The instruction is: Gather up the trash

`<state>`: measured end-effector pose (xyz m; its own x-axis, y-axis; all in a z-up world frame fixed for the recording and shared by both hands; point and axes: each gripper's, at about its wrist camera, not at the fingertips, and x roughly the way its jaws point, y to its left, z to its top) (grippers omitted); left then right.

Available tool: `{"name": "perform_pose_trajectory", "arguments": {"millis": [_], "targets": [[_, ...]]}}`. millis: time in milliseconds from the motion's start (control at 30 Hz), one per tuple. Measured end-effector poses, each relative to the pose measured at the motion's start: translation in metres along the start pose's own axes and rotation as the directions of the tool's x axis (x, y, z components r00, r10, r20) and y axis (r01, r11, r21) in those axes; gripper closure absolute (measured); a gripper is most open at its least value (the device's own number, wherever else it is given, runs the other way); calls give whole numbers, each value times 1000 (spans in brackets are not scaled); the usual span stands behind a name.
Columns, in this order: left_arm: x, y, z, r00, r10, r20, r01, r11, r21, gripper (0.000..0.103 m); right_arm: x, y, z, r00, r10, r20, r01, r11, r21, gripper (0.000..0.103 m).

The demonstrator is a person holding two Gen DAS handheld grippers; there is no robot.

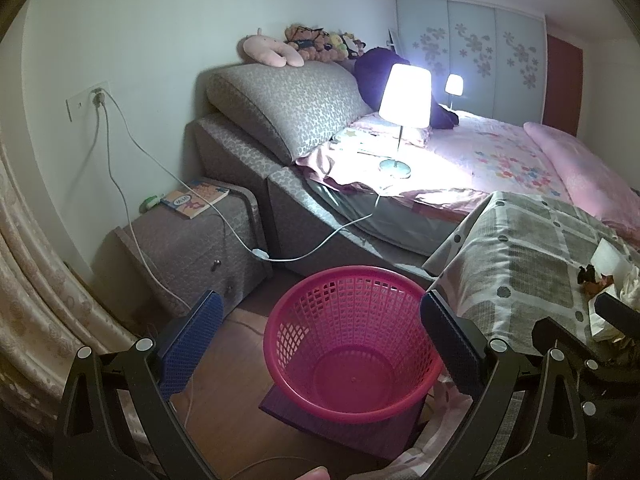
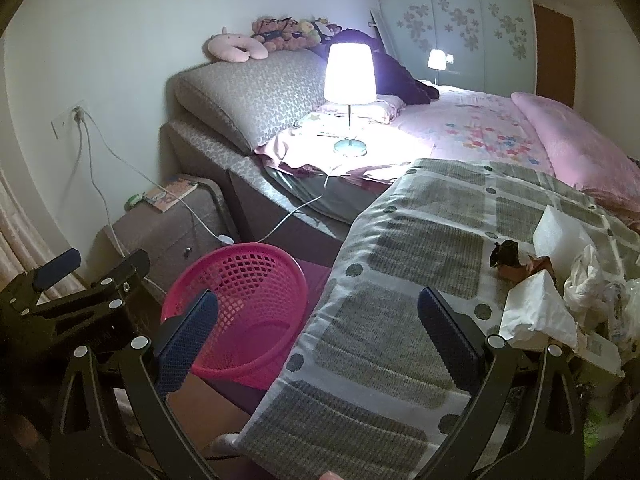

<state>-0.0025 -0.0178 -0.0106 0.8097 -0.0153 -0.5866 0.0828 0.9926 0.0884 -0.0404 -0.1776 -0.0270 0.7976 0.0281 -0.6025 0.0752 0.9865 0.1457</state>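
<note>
Both tools gape empty, the left tool [image 1: 316, 344] poised above the pink basket [image 1: 352, 344] on the floor, the right tool [image 2: 320, 332] facing crumpled trash [image 2: 560, 280] heaped on the bed's grey blanket [image 2: 400, 280].

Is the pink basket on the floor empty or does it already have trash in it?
Empty. The left wrist view looks straight into the pink basket and shows its bare bottom, nothing inside.

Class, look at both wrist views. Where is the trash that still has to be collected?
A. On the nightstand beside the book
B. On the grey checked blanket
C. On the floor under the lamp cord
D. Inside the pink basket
B: the crumpled paper and wrappers lie on the grey checked blanket, while the pink basket on the floor shows a bare bottom.
</note>
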Motion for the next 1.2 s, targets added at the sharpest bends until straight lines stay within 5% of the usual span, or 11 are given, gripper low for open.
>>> {"name": "perform_pose_trajectory", "arguments": {"millis": [767,933,1200], "targets": [[1,-7,-3,1000,-27,-14,27,999,25,8,-33,-30,8,998,-36,42,35,999,38,6],[-1,-28,-5,998,-64,-5,64,995,79,8,-67,-89,-4,990,-133,56,127,987,103,6],[1,-112,-21,972,-215,-92,232,939,252,8,-123,-213,-43,935,-354,-16,338,877,343,6]]}}
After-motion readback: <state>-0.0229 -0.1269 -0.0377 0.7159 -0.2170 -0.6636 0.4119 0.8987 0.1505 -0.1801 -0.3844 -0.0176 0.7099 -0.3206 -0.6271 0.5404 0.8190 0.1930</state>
